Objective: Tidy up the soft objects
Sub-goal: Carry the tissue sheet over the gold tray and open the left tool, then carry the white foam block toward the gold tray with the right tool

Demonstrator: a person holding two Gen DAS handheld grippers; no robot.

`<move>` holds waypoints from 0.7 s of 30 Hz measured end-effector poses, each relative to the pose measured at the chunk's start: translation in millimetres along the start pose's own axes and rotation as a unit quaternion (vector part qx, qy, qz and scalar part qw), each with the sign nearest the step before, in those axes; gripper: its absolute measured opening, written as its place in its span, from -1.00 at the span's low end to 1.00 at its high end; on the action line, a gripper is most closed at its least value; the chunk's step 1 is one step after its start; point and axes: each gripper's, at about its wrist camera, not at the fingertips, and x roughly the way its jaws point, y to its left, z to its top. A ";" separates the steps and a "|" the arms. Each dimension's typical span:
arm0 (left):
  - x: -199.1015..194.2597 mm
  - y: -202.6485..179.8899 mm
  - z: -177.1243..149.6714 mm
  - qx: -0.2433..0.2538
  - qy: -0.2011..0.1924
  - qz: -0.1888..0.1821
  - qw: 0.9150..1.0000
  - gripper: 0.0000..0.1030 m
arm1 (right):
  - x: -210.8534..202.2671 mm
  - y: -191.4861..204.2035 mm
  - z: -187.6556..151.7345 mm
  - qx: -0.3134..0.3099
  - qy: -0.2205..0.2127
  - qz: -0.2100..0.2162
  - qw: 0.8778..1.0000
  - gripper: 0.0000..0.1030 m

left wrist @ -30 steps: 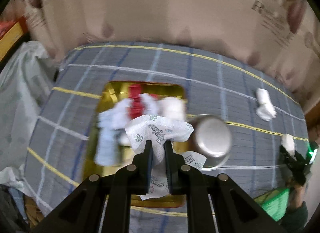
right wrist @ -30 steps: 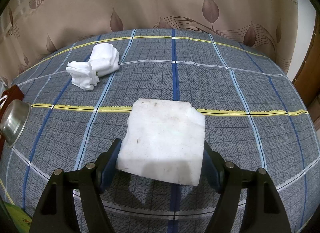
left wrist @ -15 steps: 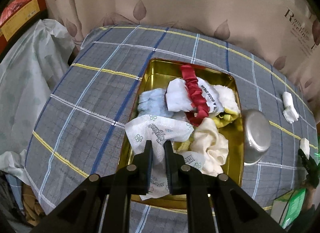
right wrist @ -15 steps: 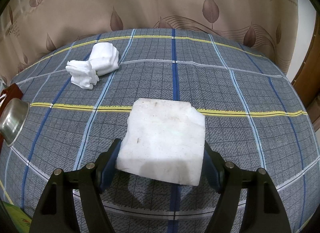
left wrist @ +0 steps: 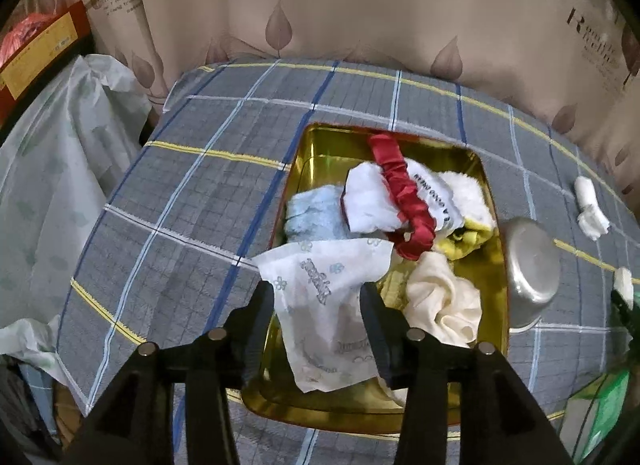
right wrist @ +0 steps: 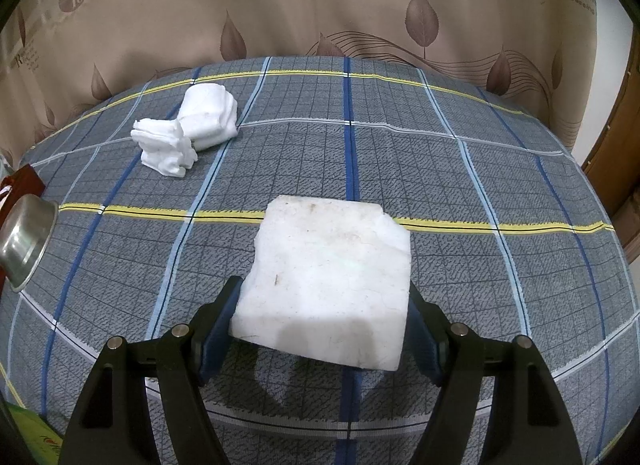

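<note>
- Over gold tray point(left wrist: 304, 153), left gripper point(left wrist: 318, 301): jaws just opened wide, letting printed tissue point(left wrist: 328, 297) drop among gathered softs.
- At table's 6 o'clock, right gripper point(right wrist: 320, 329): clamped on white foam block point(right wrist: 328, 281), likely tray-bound; folded cloths point(right wrist: 188, 133) at 10 o'clock.

We held our left black two-finger gripper point(left wrist: 318, 307) pointing steeply down, its jaws just opened and standing apart with nothing pressed between the pads. Our right black two-finger gripper point(right wrist: 322, 319) also tilted down, its jaws set wide and clamped.
</note>
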 end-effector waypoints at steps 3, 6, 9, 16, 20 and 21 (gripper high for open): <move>-7.6 6.7 1.0 -0.020 -0.018 -0.018 0.999 -0.10 | 0.0 0.0 0.0 0.000 0.000 0.000 1.000 0.39; -15.3 10.6 0.7 -0.028 -0.030 -0.024 0.999 -0.10 | 0.2 -0.1 0.1 -0.001 0.000 0.000 1.000 0.39; -22.6 13.9 -3.9 -0.038 -0.044 -0.015 0.998 -0.10 | 0.2 0.0 0.1 -0.001 0.001 -0.001 1.000 0.40; -35.2 24.5 -25.2 -0.062 -0.075 0.009 0.995 -0.10 | 3.0 -0.1 3.9 -0.001 0.015 -0.004 1.000 0.39; -39.9 31.4 -35.4 -0.078 -0.090 0.017 0.993 -0.10 | 3.8 0.6 8.2 0.002 0.030 -0.012 0.999 0.32; -40.7 32.8 -37.4 -0.078 -0.093 0.021 0.992 -0.10 | 3.5 1.5 9.4 0.000 0.034 -0.016 0.999 0.31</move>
